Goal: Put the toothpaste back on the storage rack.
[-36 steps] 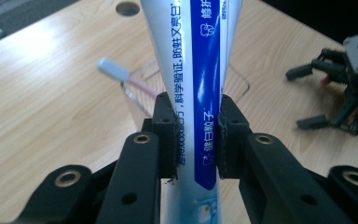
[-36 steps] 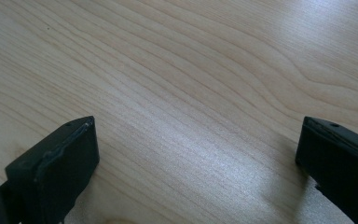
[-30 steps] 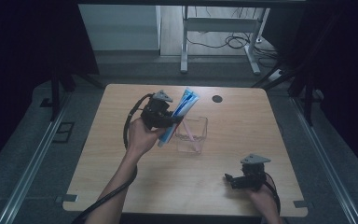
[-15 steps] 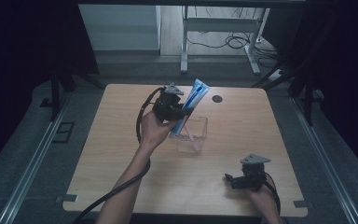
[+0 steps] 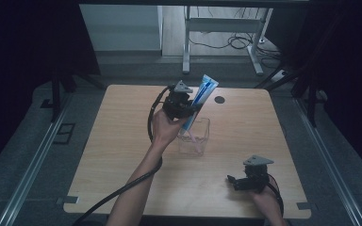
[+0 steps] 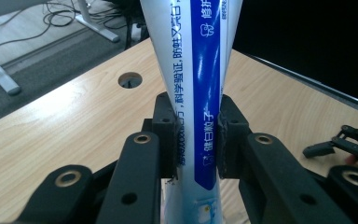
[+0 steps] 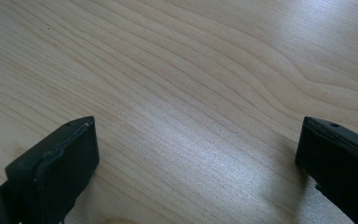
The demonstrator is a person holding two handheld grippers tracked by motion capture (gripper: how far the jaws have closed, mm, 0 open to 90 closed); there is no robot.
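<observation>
Toothpaste tube (image 5: 199, 102) is pinched by our left gripper (image 6: 196, 135), tilted w/ its lower end in the clear cup (image 5: 195, 139); release is left. Right gripper (image 5: 235, 181) sits spread, well right of cup.

Light wood-grain rectangular tabletop (image 7: 191, 70): lay beneath and between the right gripper's (image 7: 196, 154) jaws. Round dark cable hole (image 6: 130, 80): in the tabletop, beyond the left gripper's (image 6: 196, 135) jaws, leftward. White metal desk frame (image 5: 186, 47), black floor cables (image 5: 235, 41): farther beyond.
</observation>
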